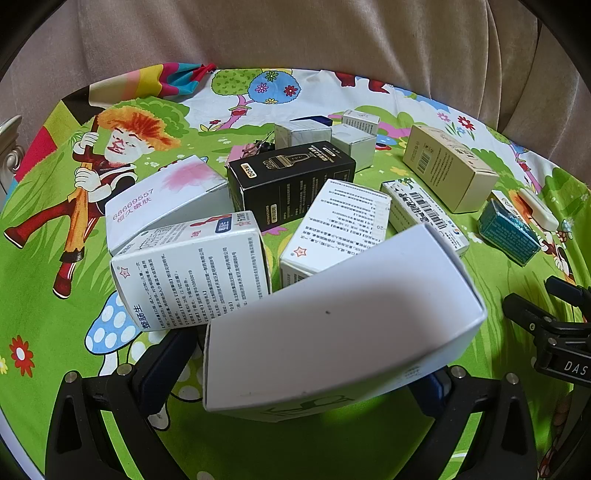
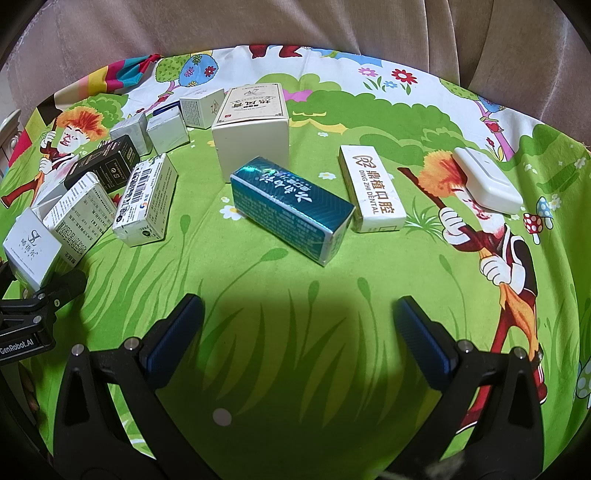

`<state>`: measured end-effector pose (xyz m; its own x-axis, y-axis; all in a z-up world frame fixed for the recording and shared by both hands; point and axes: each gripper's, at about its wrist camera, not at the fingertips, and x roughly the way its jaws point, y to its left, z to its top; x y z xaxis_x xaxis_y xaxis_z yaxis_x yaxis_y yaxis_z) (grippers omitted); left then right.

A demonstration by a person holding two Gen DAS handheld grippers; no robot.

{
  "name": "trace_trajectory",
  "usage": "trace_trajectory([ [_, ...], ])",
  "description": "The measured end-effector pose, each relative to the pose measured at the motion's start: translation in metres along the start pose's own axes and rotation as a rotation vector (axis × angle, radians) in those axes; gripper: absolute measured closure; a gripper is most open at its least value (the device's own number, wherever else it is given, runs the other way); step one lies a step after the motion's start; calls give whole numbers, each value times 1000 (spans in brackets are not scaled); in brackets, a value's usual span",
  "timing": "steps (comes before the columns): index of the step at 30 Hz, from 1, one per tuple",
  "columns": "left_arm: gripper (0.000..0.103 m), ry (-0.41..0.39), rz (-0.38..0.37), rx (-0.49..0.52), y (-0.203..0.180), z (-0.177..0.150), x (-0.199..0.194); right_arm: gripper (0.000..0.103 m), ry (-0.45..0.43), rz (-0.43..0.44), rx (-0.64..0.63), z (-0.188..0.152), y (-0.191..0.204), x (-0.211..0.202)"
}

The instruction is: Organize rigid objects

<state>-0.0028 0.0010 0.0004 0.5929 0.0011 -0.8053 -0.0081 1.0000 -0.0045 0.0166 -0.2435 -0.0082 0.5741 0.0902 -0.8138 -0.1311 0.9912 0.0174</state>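
My left gripper (image 1: 303, 380) is shut on a plain white box (image 1: 332, 325), held just above the green cartoon cloth (image 1: 44, 295); the same box (image 2: 29, 247) shows at the left edge of the right wrist view. Beyond it lie several cartons in a cluster: a white medicine box (image 1: 192, 269), a black box (image 1: 291, 181), a pink-and-white box (image 1: 166, 199) and a barcode box (image 1: 424, 214). My right gripper (image 2: 299, 332) stands open over bare cloth, short of a teal box (image 2: 291, 206). Nothing is between its fingers.
A cream box (image 2: 255, 125) stands behind the teal one. A white dental box (image 2: 373, 188) and a flat white case (image 2: 484, 181) lie to the right. Small silver and white boxes (image 2: 166, 129) sit at the back left. A beige cushion (image 2: 295, 22) rises behind the cloth.
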Motion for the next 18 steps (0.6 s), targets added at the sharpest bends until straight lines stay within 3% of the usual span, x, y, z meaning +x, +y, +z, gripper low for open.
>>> trace_trajectory([
  [18,0,0,0,0,0,0,0,0,0,-3,5,0,0,0],
])
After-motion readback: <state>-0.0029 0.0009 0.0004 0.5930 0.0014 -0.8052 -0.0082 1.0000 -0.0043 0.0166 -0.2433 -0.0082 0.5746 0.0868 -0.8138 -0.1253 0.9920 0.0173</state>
